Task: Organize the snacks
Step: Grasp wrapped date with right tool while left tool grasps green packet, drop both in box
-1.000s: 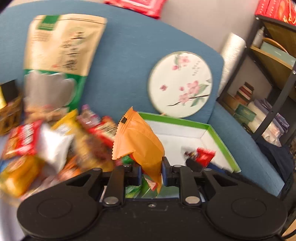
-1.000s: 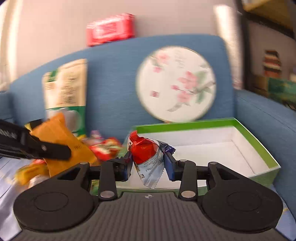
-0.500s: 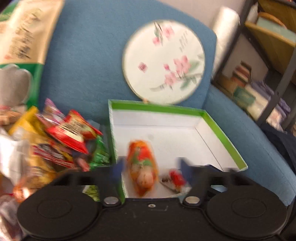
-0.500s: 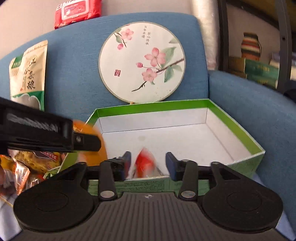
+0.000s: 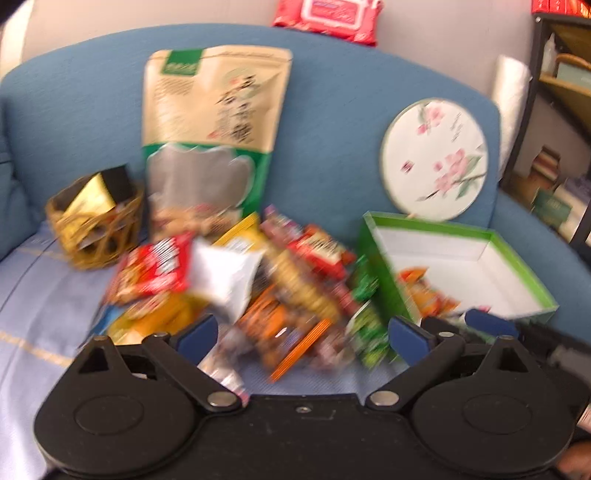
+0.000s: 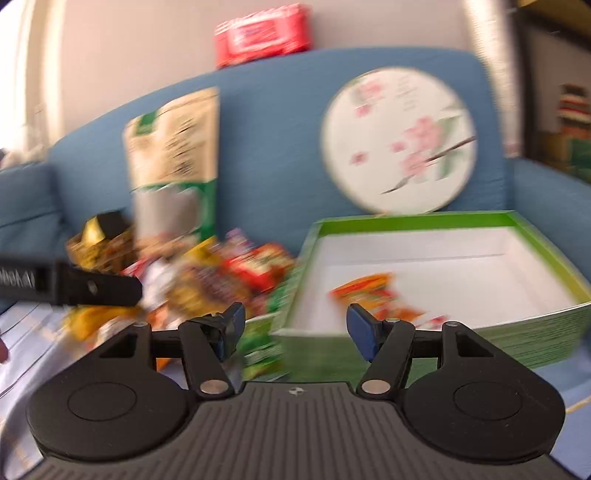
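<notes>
A pile of small snack packets [image 5: 258, 280] lies on the blue sofa seat; it also shows in the right wrist view [image 6: 207, 280]. To its right stands an open green box with a white inside [image 5: 517, 280], also in the right wrist view [image 6: 480, 266]. An orange packet [image 6: 373, 295] lies in the box near its left wall, also seen in the left wrist view [image 5: 424, 295]. My left gripper [image 5: 299, 332] is open and empty above the pile. My right gripper [image 6: 293, 325] is open and empty over the box's near left corner. The left gripper's finger [image 6: 74, 288] shows at the left of the right wrist view.
A tall beige and green pouch [image 5: 214, 136] and a round flowered fan [image 5: 436, 158] lean on the sofa back. A wicker basket [image 5: 96, 229] sits at the left. A red wipes pack [image 5: 328, 14] lies on the backrest top. Shelves [image 5: 561, 110] stand at the right.
Both grippers have let go of their packets into the box, opened wide and drawn back. The left gripper has swung left over the pile.
</notes>
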`<move>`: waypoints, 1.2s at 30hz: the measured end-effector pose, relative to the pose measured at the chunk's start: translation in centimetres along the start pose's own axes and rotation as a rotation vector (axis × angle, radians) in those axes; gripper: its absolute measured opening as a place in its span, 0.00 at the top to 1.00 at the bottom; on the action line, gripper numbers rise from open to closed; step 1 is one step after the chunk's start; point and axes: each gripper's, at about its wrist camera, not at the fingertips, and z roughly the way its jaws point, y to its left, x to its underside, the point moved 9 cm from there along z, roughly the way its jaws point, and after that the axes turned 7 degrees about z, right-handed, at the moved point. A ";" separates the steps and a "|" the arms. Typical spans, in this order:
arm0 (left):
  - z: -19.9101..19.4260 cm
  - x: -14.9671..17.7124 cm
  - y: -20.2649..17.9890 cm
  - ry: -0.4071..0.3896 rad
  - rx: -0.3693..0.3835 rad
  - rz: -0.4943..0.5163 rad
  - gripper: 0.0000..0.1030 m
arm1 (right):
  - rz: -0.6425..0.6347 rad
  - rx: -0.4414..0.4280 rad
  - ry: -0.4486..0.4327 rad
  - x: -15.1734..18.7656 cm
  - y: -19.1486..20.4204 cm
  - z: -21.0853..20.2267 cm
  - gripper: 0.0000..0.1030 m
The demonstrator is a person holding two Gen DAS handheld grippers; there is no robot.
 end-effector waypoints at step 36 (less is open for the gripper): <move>1.9 1.4 -2.1 0.096 0.252 -0.033 0.07 | -0.301 -0.019 0.242 6.8 4.6 -0.2 0.29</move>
